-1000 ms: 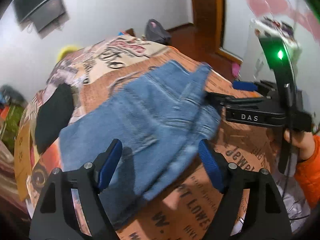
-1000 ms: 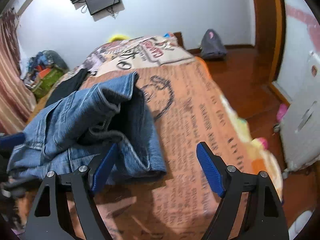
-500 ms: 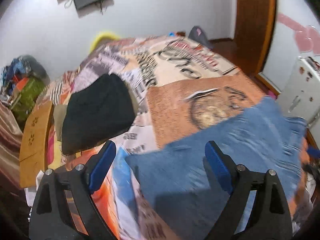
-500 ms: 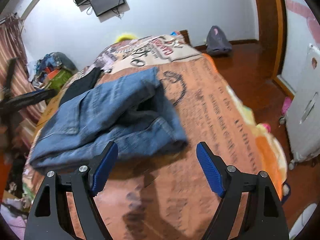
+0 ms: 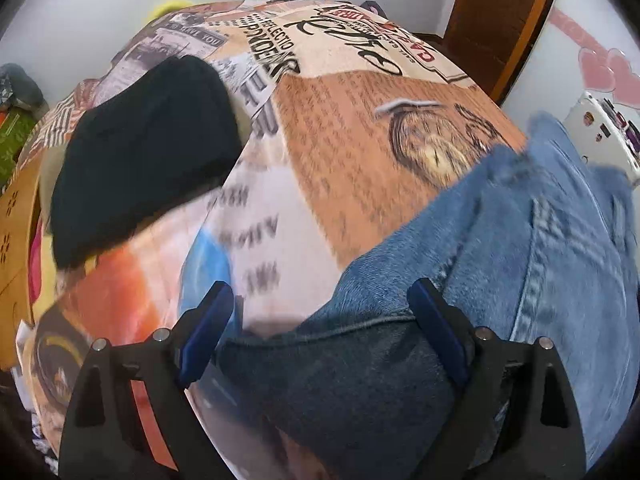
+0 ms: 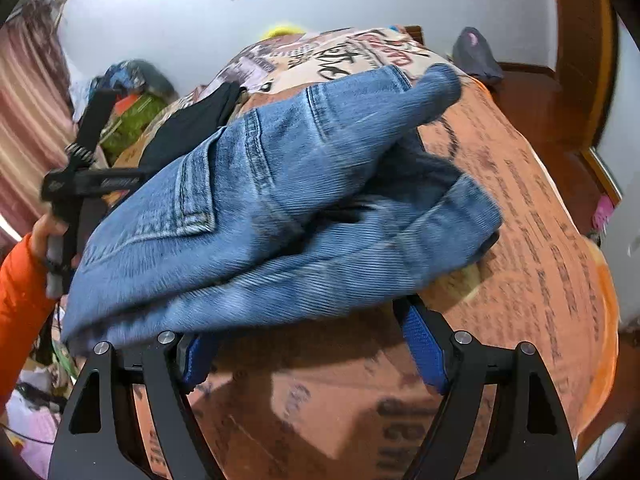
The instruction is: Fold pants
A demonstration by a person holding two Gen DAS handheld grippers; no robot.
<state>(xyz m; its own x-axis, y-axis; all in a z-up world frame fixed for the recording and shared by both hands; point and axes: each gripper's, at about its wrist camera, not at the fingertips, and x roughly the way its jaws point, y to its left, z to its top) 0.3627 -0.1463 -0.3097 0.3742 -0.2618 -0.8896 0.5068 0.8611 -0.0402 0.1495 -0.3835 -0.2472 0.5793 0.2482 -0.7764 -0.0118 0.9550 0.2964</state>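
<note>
A folded pair of blue jeans lies in a thick bundle on the printed bedspread. It also shows at the lower right of the left wrist view. My left gripper is open and empty, its right finger over the jeans' near edge. My right gripper is open and empty, with the bundle's near edge lying over the gap between its fingers. The left gripper tool and the hand holding it show at the left of the right wrist view.
A black garment lies on the bed to the left of the jeans. A wooden panel stands at the bed's left edge. A white cabinet and a wooden door frame are on the right. A dark bag sits on the floor.
Both grippers have moved closer to the jeans, which now fill more of each view. The left view swung from the bed's middle toward the jeans' edge.
</note>
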